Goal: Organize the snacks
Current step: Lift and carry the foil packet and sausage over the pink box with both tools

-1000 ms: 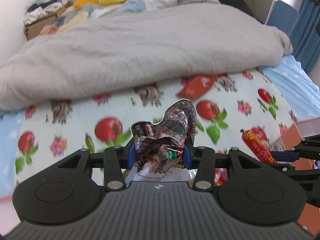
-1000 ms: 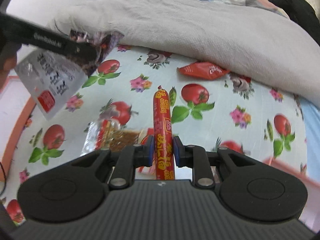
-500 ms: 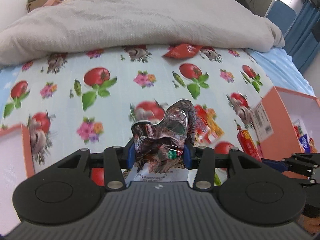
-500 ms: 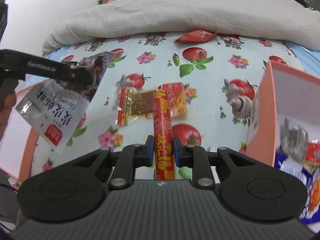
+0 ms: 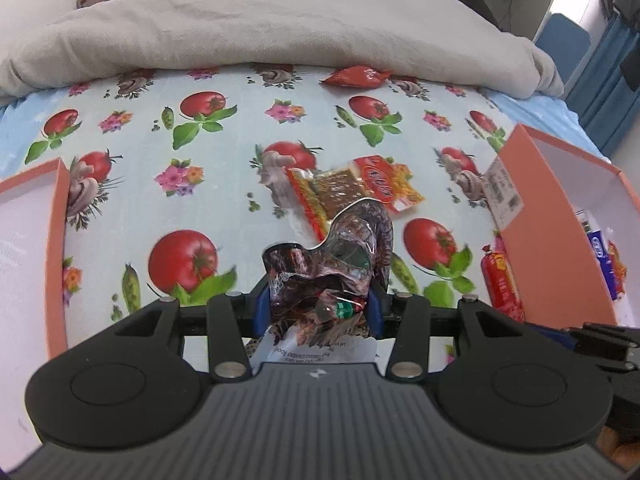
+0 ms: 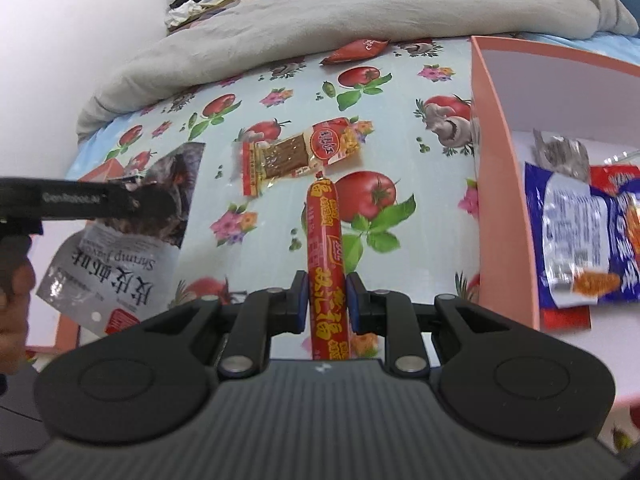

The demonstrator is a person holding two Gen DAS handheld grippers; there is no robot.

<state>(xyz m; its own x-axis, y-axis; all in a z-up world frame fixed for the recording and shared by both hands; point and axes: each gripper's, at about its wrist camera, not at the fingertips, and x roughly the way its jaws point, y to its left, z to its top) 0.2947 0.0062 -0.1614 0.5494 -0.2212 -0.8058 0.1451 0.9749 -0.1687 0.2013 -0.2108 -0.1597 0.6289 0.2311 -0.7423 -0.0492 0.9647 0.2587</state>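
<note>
Bed covered by a patterned sheet printed with tomatoes, flowers and mushrooms; a rumpled grey duvet lies across its far side. White wall at left; blue curtain at right. Lighting bright, even.

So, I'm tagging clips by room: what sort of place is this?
Most likely a bedroom. A grey duvet is bunched on a bed, a tomato-print cloth is spread over it, and clothes are piled behind.
</note>
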